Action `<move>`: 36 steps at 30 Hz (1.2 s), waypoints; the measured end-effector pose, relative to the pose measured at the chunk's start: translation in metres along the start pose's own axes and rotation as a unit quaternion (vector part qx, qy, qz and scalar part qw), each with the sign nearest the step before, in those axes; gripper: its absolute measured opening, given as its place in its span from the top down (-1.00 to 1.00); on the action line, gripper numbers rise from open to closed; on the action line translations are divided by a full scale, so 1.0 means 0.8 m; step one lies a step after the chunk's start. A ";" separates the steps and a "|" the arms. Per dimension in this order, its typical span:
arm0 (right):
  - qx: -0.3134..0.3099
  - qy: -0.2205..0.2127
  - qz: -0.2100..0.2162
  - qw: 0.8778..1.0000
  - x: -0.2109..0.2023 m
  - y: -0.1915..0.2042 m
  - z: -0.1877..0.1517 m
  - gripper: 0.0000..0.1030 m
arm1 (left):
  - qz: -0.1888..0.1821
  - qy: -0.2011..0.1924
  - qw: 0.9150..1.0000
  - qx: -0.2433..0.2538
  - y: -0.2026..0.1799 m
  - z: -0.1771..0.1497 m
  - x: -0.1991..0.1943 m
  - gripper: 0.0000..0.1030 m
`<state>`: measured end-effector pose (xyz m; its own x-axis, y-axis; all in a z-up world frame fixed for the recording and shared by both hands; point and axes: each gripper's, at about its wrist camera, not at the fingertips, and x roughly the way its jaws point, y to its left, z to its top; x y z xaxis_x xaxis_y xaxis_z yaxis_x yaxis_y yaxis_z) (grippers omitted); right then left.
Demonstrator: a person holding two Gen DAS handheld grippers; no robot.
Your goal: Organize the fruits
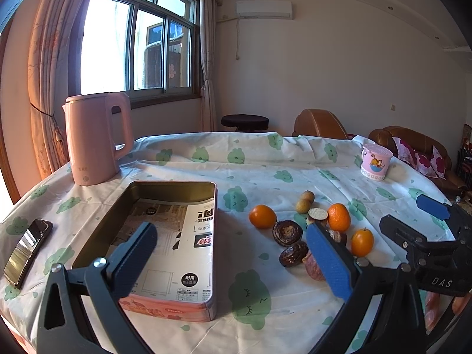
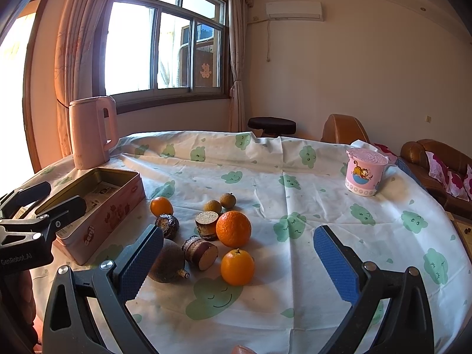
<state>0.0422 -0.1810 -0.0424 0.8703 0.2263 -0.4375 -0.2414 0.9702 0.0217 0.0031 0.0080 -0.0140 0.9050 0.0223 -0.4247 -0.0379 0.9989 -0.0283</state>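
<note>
A pink rectangular tin lies open on the table, a printed sheet inside. To its right sits a cluster of fruit: three oranges, two small tan round fruits, and several dark brown pieces, some cut flat. My left gripper is open, its left finger over the tin, its right finger in front of the fruit. My right gripper is open just short of the cluster, with the nearest orange between its fingers' lines and apart from both.
A pink kettle stands at the table's back left. A phone lies near the left edge. A pink lidded cartoon cup sits back right. Beyond the green-patterned tablecloth are a stool and brown sofas.
</note>
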 end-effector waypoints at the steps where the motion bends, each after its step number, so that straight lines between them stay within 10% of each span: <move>1: 0.000 0.000 0.001 1.000 0.000 0.000 0.000 -0.98 | 0.000 0.000 1.000 -0.001 0.001 0.000 0.000 -1.00; 27: -0.005 0.028 -0.036 0.999 0.018 -0.025 -0.017 -0.97 | -0.042 0.022 0.999 0.009 -0.022 -0.018 0.011 -0.98; 36: -0.004 0.086 0.004 0.996 0.045 -0.039 -0.029 -0.55 | -0.108 0.072 0.991 0.019 -0.061 -0.027 0.034 -0.38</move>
<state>0.0710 -0.2047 -0.0800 0.7822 0.2154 -0.5846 -0.2526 0.9674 0.0184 0.0200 -0.0408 -0.0437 0.8201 -0.1956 -0.5378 0.1690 0.9806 -0.0989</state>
